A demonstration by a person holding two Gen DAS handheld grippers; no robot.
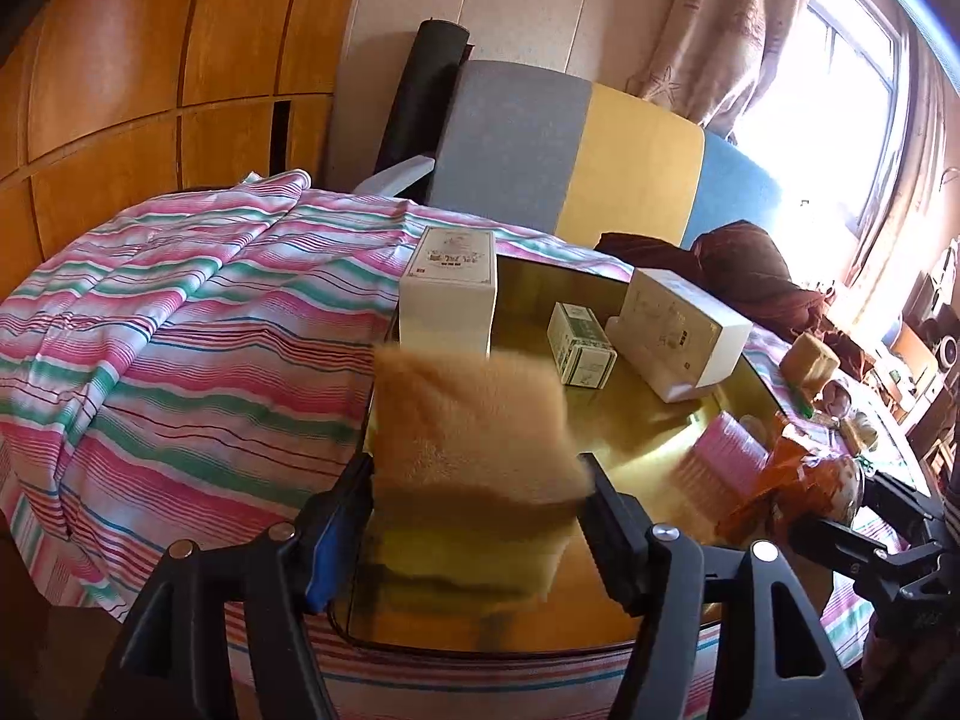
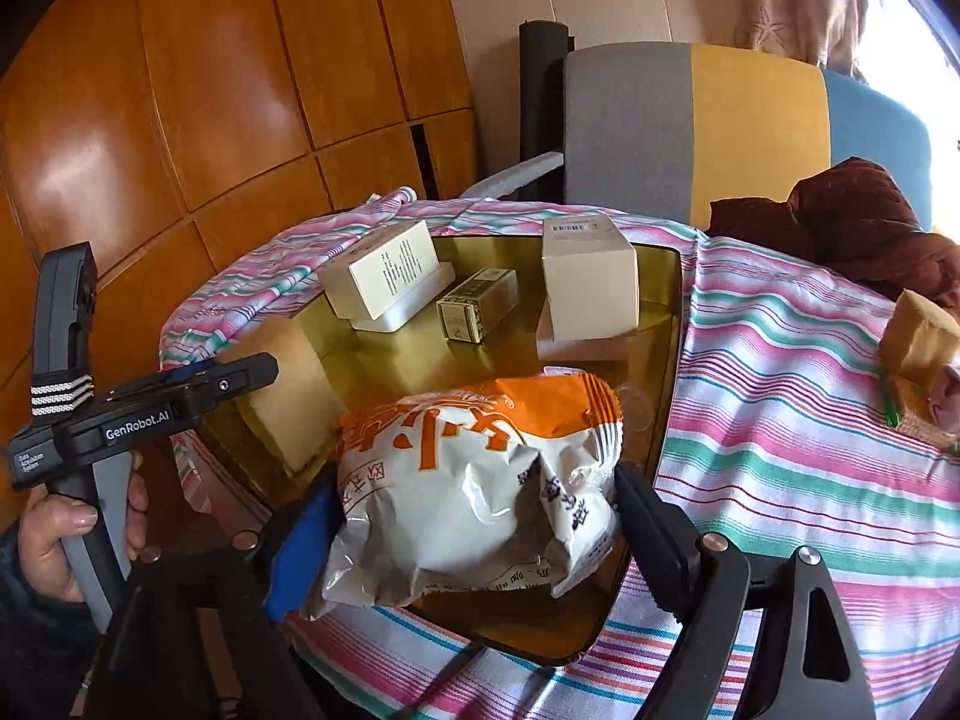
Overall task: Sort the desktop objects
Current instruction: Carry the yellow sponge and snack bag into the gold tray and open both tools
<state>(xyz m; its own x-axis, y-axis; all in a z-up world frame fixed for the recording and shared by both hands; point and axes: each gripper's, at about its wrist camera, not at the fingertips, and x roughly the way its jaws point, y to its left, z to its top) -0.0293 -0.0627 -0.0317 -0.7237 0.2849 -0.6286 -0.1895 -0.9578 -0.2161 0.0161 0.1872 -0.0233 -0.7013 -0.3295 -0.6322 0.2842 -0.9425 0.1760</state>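
Tan sponge [image 1: 474, 420]: clamped in the left gripper [image 1: 477, 480], over the gold tray's [image 1: 660, 420] near-left corner.
Snack bag [image 2: 480, 480]: pinched by the right gripper [image 2: 474, 516], over the tray's near edge.
Boxes: upright box [image 2: 591, 282], small green box [image 2: 477, 303] and slanted box [image 2: 384, 270] along the far edge.
Risk: both loads lowering together may collide; the slick bag could slip.

A striped cloth [image 2: 780, 360] covers the counter. On the cloth lies a gold tray [image 2: 666, 324], and beside it a brown garment [image 2: 864, 222] and a tan block [image 2: 918, 330]. In the tray stand three boxes: a tall white one [image 2: 591, 282], a small green one [image 2: 477, 303], and a flat white one [image 2: 384, 273].
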